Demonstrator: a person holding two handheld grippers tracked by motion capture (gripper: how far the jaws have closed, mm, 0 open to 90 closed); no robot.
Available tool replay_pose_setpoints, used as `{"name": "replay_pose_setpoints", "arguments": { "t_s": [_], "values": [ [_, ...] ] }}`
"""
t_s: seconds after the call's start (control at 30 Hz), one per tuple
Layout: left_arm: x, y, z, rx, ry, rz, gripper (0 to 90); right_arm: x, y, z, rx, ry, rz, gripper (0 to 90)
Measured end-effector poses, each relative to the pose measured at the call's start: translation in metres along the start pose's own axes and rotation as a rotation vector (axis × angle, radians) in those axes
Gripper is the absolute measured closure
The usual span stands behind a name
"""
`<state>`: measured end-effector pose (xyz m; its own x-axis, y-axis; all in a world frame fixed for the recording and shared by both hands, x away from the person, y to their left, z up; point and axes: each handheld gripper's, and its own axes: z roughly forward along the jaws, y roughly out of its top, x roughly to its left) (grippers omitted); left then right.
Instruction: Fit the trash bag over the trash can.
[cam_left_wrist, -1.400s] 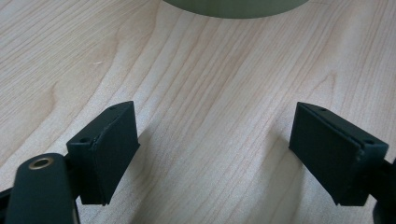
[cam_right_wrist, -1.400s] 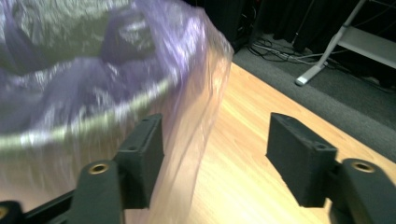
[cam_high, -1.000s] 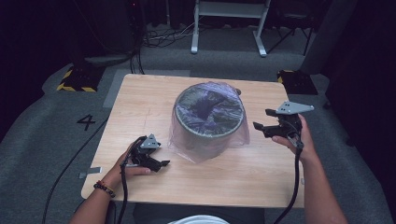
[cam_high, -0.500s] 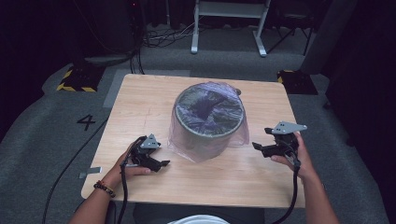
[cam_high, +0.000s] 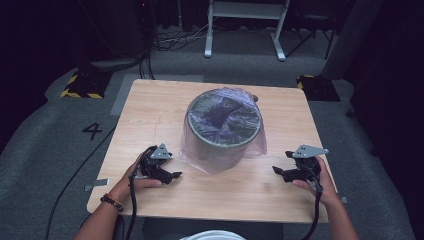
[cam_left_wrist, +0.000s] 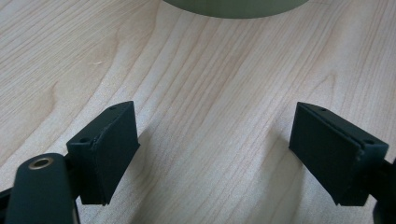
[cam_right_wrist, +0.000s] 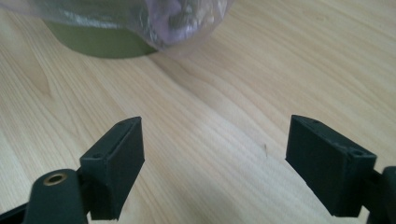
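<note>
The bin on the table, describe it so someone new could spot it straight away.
On the light wooden table, look at the middle, between the two hands. The round grey-green bin stands upright there, and a thin, see-through purplish bag lines it and drapes over its rim.

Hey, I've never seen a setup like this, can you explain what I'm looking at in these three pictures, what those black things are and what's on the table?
A person sits at a wooden table holding a hand-operated clamp tool in each hand. The left gripper and the right gripper each have two black jaws and a trailing cable.

The high view comes from a fixed camera above the person, looking forward and down. The other two pictures come from small cameras riding on the grippers, each looking out between its own two black jaws.

In the middle of the table stands a round green bin lined with a thin, clear purplish plastic bag that drapes over its rim and down its sides. The gripper views catch the bin's lower edge.

Nothing is held: both grippers are low over bare wood, jaws wide apart, either side of the bin.
</note>
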<state>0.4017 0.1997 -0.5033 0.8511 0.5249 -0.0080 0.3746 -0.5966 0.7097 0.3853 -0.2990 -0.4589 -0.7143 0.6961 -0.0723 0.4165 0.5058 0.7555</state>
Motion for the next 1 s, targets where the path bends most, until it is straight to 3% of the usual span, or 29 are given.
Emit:
{"name": "replay_pose_setpoints", "arguments": {
  "t_s": [0.17,0.63,1.0],
  "values": [
    [0.000,0.000,0.000,0.000,0.000,0.000,15.3,0.001,-0.013,0.000,0.015,-0.002,0.007,19.7],
    [0.000,0.000,0.000,-0.001,0.000,0.000,15.3,0.001,-0.047,-0.006,0.022,0.012,0.088,19.6],
    [0.000,0.000,0.000,-0.001,-0.001,0.000,15.2,0.004,-0.069,-0.013,0.024,-0.041,0.133,19.3]
  ]
}}
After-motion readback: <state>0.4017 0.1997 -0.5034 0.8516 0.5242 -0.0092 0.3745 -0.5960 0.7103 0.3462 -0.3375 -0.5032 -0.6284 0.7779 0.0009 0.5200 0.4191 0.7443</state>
